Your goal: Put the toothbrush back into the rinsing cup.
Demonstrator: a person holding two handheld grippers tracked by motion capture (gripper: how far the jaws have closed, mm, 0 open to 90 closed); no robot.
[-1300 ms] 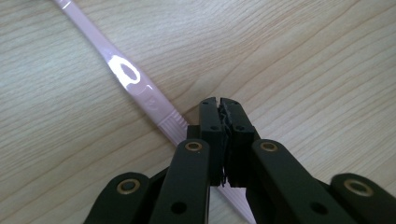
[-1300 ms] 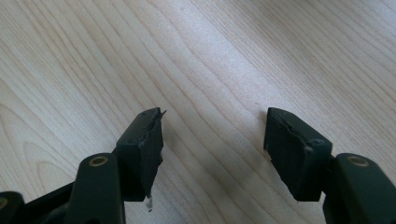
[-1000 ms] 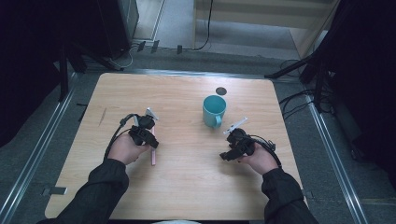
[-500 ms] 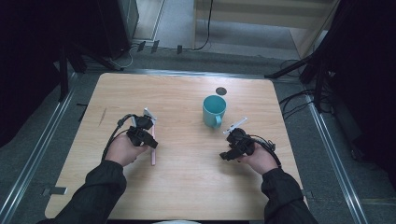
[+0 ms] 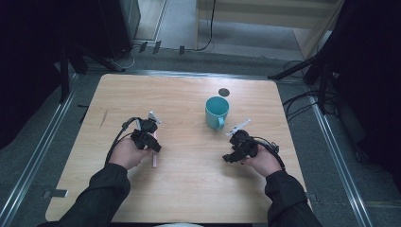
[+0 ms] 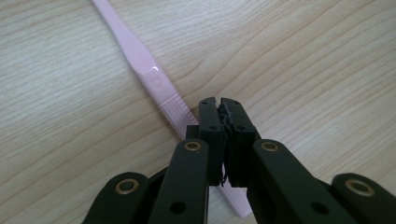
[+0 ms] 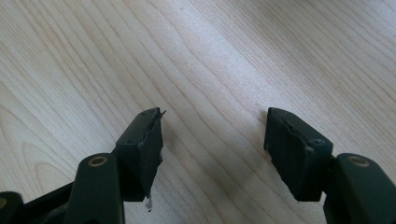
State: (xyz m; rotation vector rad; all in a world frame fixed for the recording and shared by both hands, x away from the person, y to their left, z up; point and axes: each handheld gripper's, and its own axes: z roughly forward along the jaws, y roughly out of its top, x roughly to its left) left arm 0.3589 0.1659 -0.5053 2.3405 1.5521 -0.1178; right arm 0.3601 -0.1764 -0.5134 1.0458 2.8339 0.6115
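A pink toothbrush (image 6: pixel 140 56) lies flat on the wooden table (image 5: pixel 189 189) and runs diagonally beneath my left gripper (image 6: pixel 220 103). The jaws of that gripper are shut against each other above the handle, with nothing between them. In the high view the left gripper (image 5: pixel 154 146) sits left of centre, and the toothbrush (image 5: pixel 154 160) pokes out just below it. My right gripper (image 7: pixel 212 126) stands open over bare wood with nothing between its jaws. In the high view the right gripper (image 5: pixel 230 157) is at the table's right, below a teal mug (image 5: pixel 216 112).
The teal mug stands upright with its handle towards the near side. A small dark round mark (image 5: pixel 224 91) lies behind it. Cables (image 5: pixel 298 101) and stand legs lie on the floor to the right of the table.
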